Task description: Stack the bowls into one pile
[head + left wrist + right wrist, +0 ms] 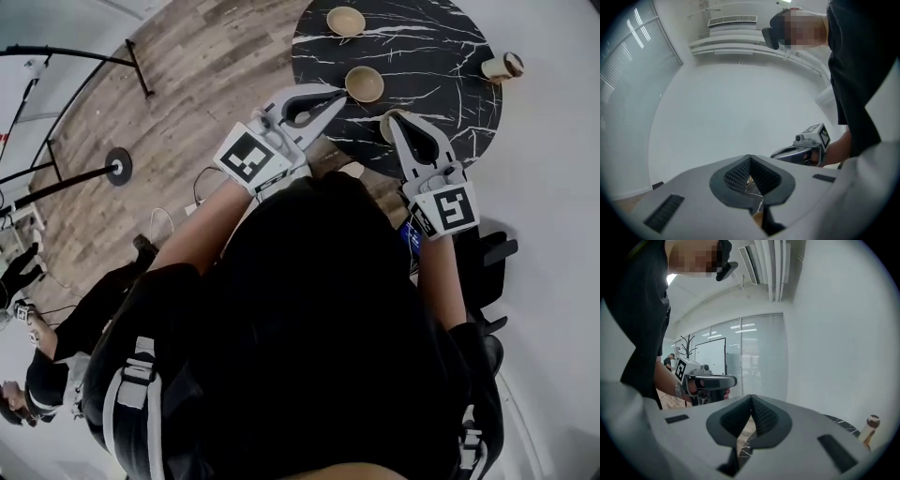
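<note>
Starting nearest the body: how does the left gripper [339, 94] stand? (Obs. 1)

Fingers together, nothing between them. In the left gripper view the ribbed pads [736, 176] meet at the tip. The gripper is held roughly level over the near-left edge of the black marble table [422, 56]. Its tip points at the middle bowl [364, 83], just beside it, and I see no contact. (Obs. 2)

Right gripper [392, 119]? (Obs. 1)

Closed as well, with nothing gripped. The right gripper view shows the pads meeting at the tip and only tabletop below them. In the head view its tip lies over the near bowl [383, 127] and hides part of it. I cannot tell whether it touches. (Obs. 2)

Where are the bowls? (Obs. 1)

Three tan bowls, all open side up, each separate on the table, none stacked. The near bowl sits at the table's near edge and the middle bowl is just beyond it. The far bowl [346, 21] sits towards the far edge, apart from the other two. (Obs. 2)

Anything else on the table? (Obs. 1)

A small bottle [502, 67] at the right edge, well apart from the bowls. (Obs. 2)

Further out? (Obs. 1)

Wooden floor [187, 84] left of the table, with a black stand on a round base [117, 166]. In the right gripper view, a glazed wall with blinds [759, 357] is at the back. (Obs. 2)
</note>
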`<state>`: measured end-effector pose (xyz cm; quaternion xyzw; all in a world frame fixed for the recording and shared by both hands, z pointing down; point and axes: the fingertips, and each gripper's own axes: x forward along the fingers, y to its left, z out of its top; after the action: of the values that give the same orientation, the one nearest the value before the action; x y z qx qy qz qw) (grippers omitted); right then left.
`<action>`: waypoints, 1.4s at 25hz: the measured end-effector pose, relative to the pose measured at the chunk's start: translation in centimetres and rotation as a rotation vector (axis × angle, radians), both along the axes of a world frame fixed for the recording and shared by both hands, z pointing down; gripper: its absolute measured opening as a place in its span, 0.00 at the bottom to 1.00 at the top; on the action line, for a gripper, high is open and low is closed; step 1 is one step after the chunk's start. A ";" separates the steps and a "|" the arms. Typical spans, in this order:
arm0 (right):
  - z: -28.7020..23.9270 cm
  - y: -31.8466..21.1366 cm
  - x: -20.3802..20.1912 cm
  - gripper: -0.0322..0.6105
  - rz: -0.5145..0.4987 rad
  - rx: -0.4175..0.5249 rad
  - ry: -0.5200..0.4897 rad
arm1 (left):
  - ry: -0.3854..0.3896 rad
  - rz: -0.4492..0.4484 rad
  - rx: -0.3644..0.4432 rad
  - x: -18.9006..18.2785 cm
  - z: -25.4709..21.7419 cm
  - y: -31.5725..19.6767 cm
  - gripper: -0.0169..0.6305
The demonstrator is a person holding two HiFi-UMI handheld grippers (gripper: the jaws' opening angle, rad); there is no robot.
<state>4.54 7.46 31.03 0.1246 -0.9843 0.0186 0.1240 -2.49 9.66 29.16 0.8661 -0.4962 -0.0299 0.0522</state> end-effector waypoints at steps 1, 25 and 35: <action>0.1 -0.5 0.2 0.05 0.005 -0.001 -0.002 | -0.003 0.002 0.000 0.2 0.0 -0.5 0.03; 1.9 -10.9 1.0 0.05 0.015 -0.064 -0.011 | -0.098 -0.030 -0.022 0.3 -0.2 -11.1 0.03; 4.7 -13.9 -5.1 0.05 0.214 -0.138 0.108 | -0.043 0.186 -0.019 -5.5 2.0 -15.6 0.03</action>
<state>-0.53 -6.48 35.75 0.2206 -0.9537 0.0927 0.1822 -8.03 -5.92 31.12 0.9083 -0.4150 -0.0016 0.0522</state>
